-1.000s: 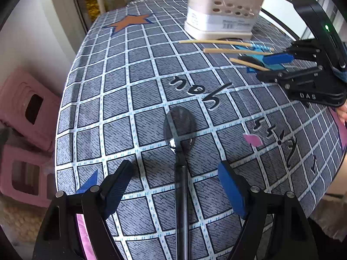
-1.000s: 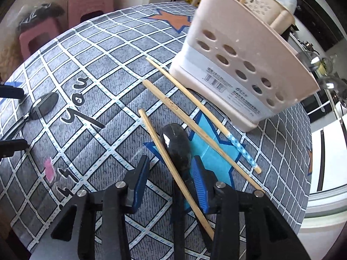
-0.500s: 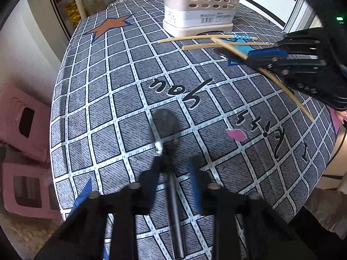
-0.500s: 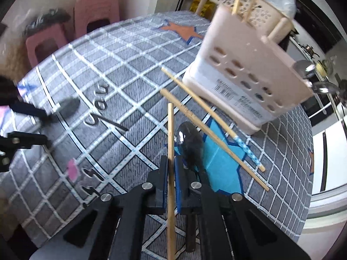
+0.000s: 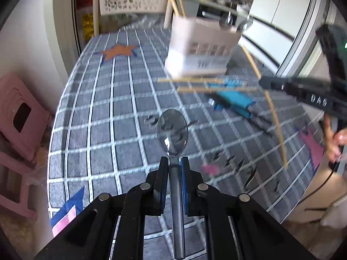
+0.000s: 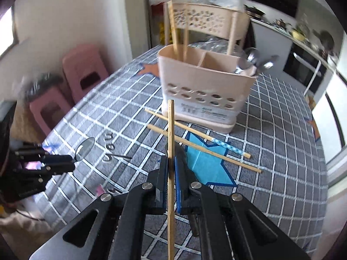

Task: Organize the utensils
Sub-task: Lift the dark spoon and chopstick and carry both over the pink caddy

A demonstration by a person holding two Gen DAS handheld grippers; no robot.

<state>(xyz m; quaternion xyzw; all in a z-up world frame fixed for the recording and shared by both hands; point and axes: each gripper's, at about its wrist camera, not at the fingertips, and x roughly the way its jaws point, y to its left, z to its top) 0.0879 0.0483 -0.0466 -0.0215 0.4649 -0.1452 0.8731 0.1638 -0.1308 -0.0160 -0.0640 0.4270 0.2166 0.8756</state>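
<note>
Steel spoon (image 5: 172,132) clamping in left gripper (image 5: 174,160), bamboo chopstick (image 6: 171,151) pinching in right gripper (image 6: 171,160), heading for caddy (image 6: 203,91) upper centre.

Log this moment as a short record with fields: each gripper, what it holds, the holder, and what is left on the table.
left gripper: shut on the metal spoon, bowl pointing forward, clear of the cloth
right gripper: shut on one wooden chopstick
utensil holder: beige, upright on the table; chopsticks in its left compartment, spoons in its right
left on the table: two chopsticks in front of the holder, and a dark spoon partly hidden behind the right gripper
</note>
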